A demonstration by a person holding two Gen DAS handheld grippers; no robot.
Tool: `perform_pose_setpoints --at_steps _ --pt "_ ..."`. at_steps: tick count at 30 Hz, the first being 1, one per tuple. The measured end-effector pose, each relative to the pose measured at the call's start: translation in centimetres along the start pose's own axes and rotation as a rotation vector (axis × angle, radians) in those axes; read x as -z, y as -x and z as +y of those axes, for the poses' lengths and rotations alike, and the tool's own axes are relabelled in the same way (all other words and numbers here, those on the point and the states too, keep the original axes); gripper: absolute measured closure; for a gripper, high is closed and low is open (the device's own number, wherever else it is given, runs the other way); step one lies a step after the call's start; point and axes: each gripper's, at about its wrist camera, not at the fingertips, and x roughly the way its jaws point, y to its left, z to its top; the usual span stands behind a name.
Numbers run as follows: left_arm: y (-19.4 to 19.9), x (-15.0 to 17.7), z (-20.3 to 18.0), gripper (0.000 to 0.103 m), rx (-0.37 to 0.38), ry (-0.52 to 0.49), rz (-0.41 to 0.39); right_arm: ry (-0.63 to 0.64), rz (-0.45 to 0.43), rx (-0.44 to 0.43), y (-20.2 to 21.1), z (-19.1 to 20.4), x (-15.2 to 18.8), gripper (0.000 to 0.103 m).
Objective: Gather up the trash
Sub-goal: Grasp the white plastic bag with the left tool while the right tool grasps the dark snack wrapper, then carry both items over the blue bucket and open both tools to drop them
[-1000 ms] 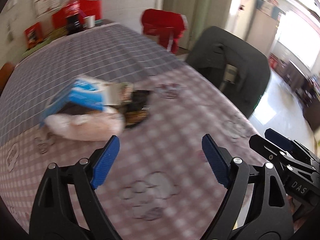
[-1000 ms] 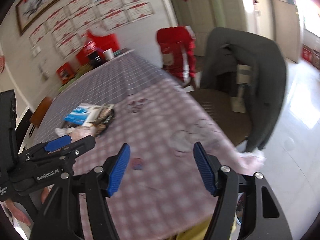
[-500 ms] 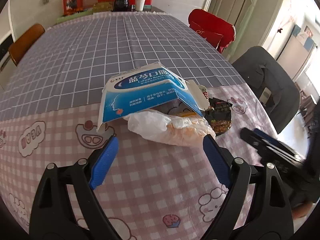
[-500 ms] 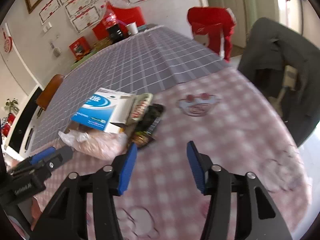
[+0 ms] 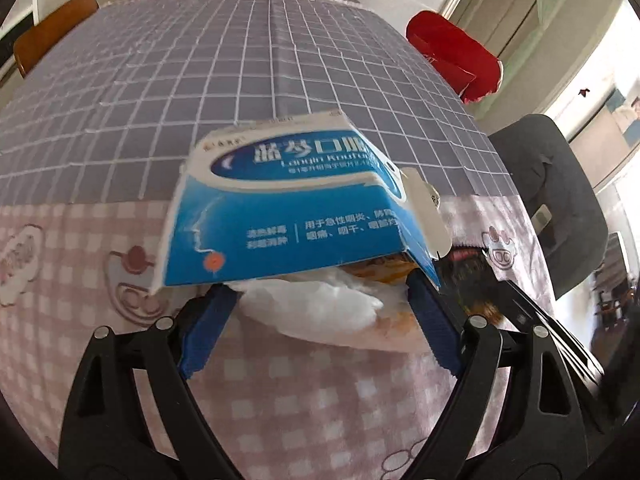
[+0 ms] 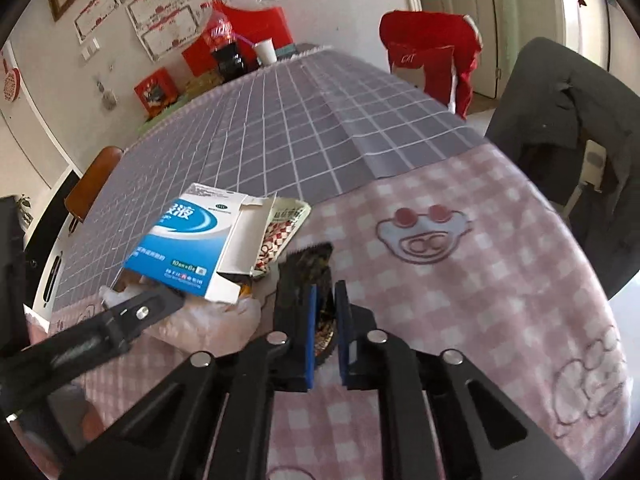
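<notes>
A trash pile lies on the pink checked tablecloth: a blue and white medicine box (image 5: 296, 204) (image 6: 192, 240), a white plastic bag (image 5: 316, 312) (image 6: 208, 316) under it, a dark snack wrapper (image 6: 316, 280) (image 5: 472, 276) and a red-white wrapper (image 6: 280, 232). My left gripper (image 5: 316, 320) is open, its blue fingers either side of the plastic bag, under the box's edge. My right gripper (image 6: 325, 328) is closed on the near end of the dark wrapper.
The table's far half has a grey grid cloth (image 5: 200, 72). A white cup (image 6: 265, 50) and red boxes (image 6: 240, 36) stand at the far end. A dark chair (image 6: 568, 128) and a red-covered chair (image 6: 432, 56) stand on the right, a wooden chair (image 5: 52, 24) on the left.
Both grippers have moved in to the trash pile. The left one now straddles the plastic bag. The right one has closed from open onto the dark wrapper.
</notes>
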Motion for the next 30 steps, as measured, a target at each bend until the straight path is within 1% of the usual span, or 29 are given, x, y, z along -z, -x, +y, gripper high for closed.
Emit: perform_pose_setpoints --at_steps 1,2,4,6,8,10,14,15,19,21,23,24,25,26,27,28,29,30 --pt "0.1 0.0 0.1 0.043 0.044 0.005 0.006 -0.012 -0.004 -0.01 0.6 -0.5 0.1 0.094" --pt "0.4 0.0 0.1 0.045 0.052 0.009 -0.001 -0.02 -0.012 -0.011 1.0 -0.8 0.1 0.095" --pt "1.1 0.2 -0.4 0.049 0.004 -0.033 -0.034 -0.025 -0.027 -0.007 1.9 -1.4 0.2 0.095" --pt "1.6 0.7 -0.7 0.05 -0.009 -0.052 -0.044 -0.034 -0.037 -0.001 2.9 -1.9 0.4 0.095" --pt "2.1 1.1 -0.9 0.05 0.006 -0.065 -0.049 -0.043 -0.043 -0.001 3.6 -2.4 0.6 0.095" --pt "2.9 1.7 -1.4 0.051 -0.009 -0.082 -0.072 -0.051 -0.056 0.004 4.5 -2.9 1.1 0.095" --pt "4.4 2.8 -2.6 0.051 0.019 -0.116 -0.091 -0.076 -0.079 0.017 6.5 -4.1 2.1 0.095" --pt "4.7 3.0 -3.0 0.05 0.018 -0.123 -0.097 -0.085 -0.089 0.022 7.2 -4.5 2.4 0.102" --pt "5.2 4.2 -4.9 0.05 0.023 -0.17 -0.098 -0.108 -0.124 0.027 9.6 -5.8 3.5 0.102" --pt "5.2 4.7 -5.9 0.05 0.026 -0.193 -0.098 -0.118 -0.144 0.047 10.7 -6.6 4.1 0.102" --pt "5.2 5.4 -7.0 0.05 0.043 -0.217 -0.092 -0.103 -0.137 0.046 11.1 -7.0 4.5 0.101" --pt "5.3 5.7 -7.3 0.05 0.045 -0.227 -0.09 -0.088 -0.119 0.043 11.1 -7.2 4.8 0.099" --pt "5.3 5.9 -7.6 0.05 0.045 -0.235 -0.091 -0.085 -0.109 0.041 11.0 -7.3 5.1 0.094" --pt "5.3 6.1 -7.8 0.05 0.044 -0.245 -0.093 -0.076 -0.092 0.042 10.8 -7.4 5.3 0.066" --pt "5.4 6.4 -8.0 0.05 0.04 -0.252 -0.092 -0.059 -0.075 0.05 10.4 -7.2 5.5 0.03" --pt "5.5 6.6 -8.1 0.05 0.04 -0.258 -0.092 -0.047 -0.075 0.063 10.2 -7.0 5.7 0.027" --pt "5.5 6.8 -8.2 0.05 0.044 -0.262 -0.092 -0.032 -0.095 0.087 10.1 -6.8 6.0 0.027" --pt "5.6 6.9 -8.1 0.05 0.044 -0.264 -0.093 -0.01 -0.093 0.096 9.8 -6.4 6.2 0.027"
